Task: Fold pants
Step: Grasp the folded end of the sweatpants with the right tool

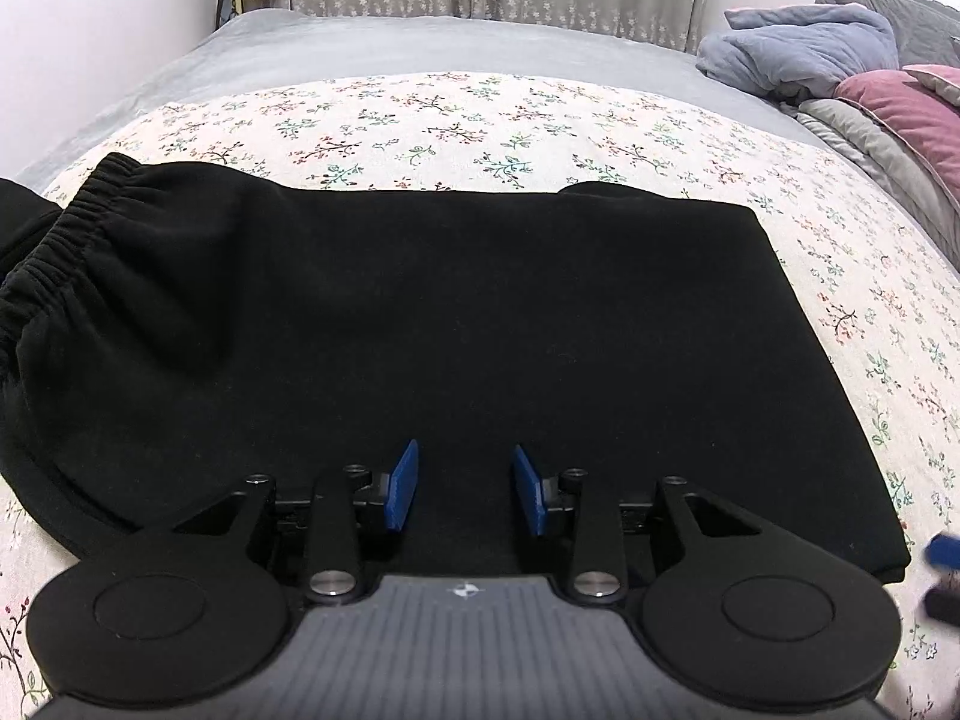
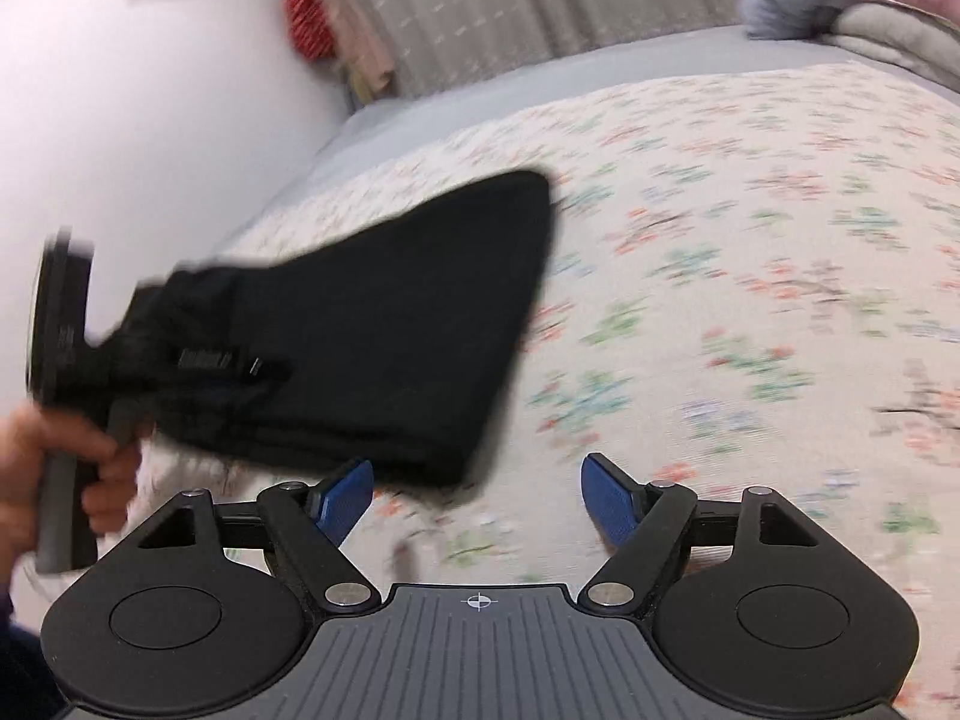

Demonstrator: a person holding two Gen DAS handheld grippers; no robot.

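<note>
Left wrist view: the pants (image 1: 420, 324) lie flat on the floral bedspread (image 1: 480, 120), already doubled into a broad black rectangle. Their long axis runs side to side across the view, with the gathered waistband (image 1: 54, 252) at the left end and a squared fold edge at the right end. The left gripper (image 1: 462, 489) sits over the near edge of the pants, about mid-length, its blue pads partly spread with only flat cloth showing in the gap; no fabric is pinched. A blurred blue and black shape at the right end of the pants, by the near corner, is likely the right gripper's tip, though I cannot tell for sure. Pillows (image 1: 840, 60) are piled well beyond the right end of the pants.

Right wrist view: the picture is smeared. The right gripper (image 2: 477, 498) has its pads spread wide and empty, over bare bedspread (image 2: 720, 240) just off the right end of the pants (image 2: 384, 330). The near right corner of the pants lies just ahead and left of it, by its left pad. Past the pants, a hand (image 2: 54, 462) grips the left gripper's handle. By my judgement the next fold runs along the long axis, and the right gripper is the nearer to the free right end.
</note>
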